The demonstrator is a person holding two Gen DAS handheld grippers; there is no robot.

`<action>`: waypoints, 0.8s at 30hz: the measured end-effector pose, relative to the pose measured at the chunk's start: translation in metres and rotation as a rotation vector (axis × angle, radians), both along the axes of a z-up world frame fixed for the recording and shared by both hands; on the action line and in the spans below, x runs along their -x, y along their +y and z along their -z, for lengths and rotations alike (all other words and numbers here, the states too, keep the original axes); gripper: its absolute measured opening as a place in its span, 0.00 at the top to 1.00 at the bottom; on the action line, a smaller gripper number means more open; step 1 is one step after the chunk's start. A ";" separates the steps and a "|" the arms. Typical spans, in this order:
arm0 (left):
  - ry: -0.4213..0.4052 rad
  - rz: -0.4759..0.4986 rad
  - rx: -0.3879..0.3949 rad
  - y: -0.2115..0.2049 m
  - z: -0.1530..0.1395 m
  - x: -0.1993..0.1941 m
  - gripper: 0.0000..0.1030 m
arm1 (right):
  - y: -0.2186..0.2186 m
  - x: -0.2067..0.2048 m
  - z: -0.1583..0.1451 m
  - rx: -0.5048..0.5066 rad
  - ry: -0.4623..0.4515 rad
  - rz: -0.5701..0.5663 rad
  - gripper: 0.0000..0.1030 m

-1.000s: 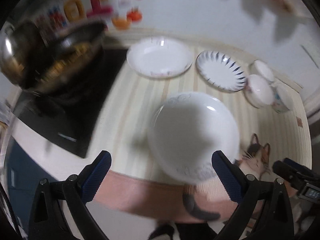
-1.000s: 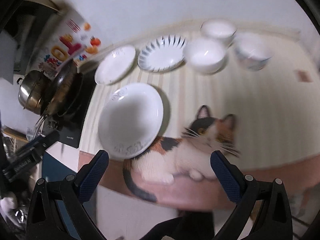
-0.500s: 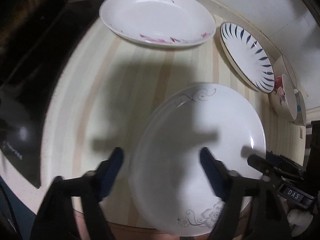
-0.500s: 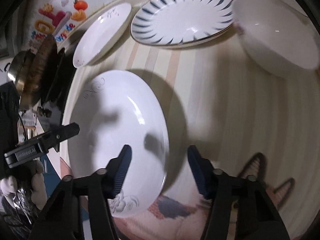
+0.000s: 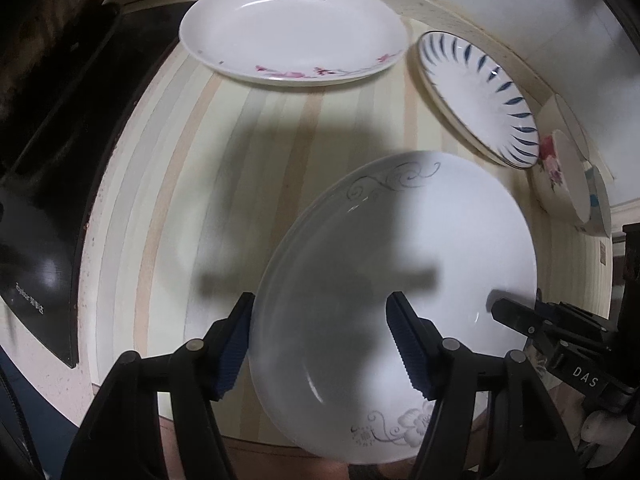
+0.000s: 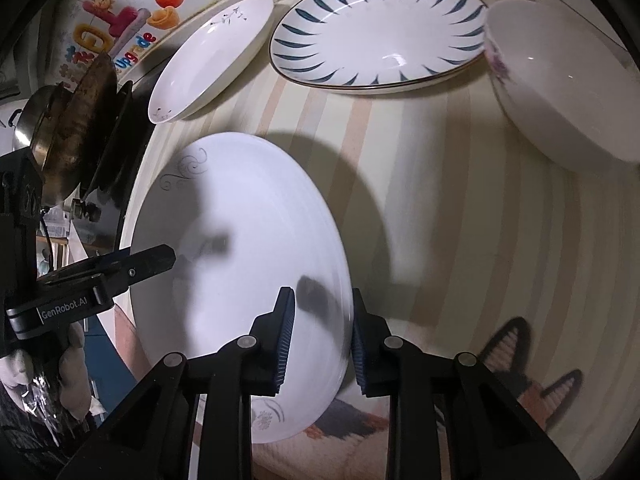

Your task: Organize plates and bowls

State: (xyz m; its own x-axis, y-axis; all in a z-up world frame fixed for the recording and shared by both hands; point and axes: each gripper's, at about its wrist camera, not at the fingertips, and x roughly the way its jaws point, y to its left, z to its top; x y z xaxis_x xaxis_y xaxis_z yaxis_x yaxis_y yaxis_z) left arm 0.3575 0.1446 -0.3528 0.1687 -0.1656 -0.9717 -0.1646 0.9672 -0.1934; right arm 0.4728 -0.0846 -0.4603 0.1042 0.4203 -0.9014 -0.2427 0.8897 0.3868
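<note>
A large white plate with grey floral trim [image 5: 400,280] lies on the striped mat, also in the right wrist view [image 6: 240,272]. My left gripper [image 5: 320,344] is open, its fingers straddling the plate's left rim. My right gripper [image 6: 322,336] is open but narrow, its fingers on either side of the plate's right rim. Behind it lie a white plate with pink flowers [image 5: 292,28], also in the right wrist view [image 6: 212,56], and a blue-striped plate [image 5: 476,96] [image 6: 380,28]. A white bowl with a rose [image 6: 560,84] [image 5: 560,172] sits at the right.
A black cooktop [image 5: 48,184] with a pan [image 6: 76,120] and a steel pot [image 6: 28,116] is at the left. A second bowl [image 5: 598,204] sits behind the rose bowl. The wall with stickers [image 6: 120,20] runs behind the plates. The mat shows a cat picture [image 6: 528,392] near the front edge.
Both grippers have come down from above the table onto the large white plate. Both have narrowed, the right one more, and now sit around opposite rims.
</note>
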 end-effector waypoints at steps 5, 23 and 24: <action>-0.028 0.026 0.004 -0.019 -0.016 0.003 0.38 | -0.015 0.009 -0.016 -0.004 -0.014 0.009 0.72; -0.034 0.227 0.052 -0.160 -0.023 -0.011 0.38 | -0.151 0.069 -0.064 -0.023 -0.026 0.185 0.72; -0.028 0.239 0.056 -0.166 -0.020 -0.010 0.38 | -0.161 0.071 -0.061 -0.022 -0.022 0.201 0.72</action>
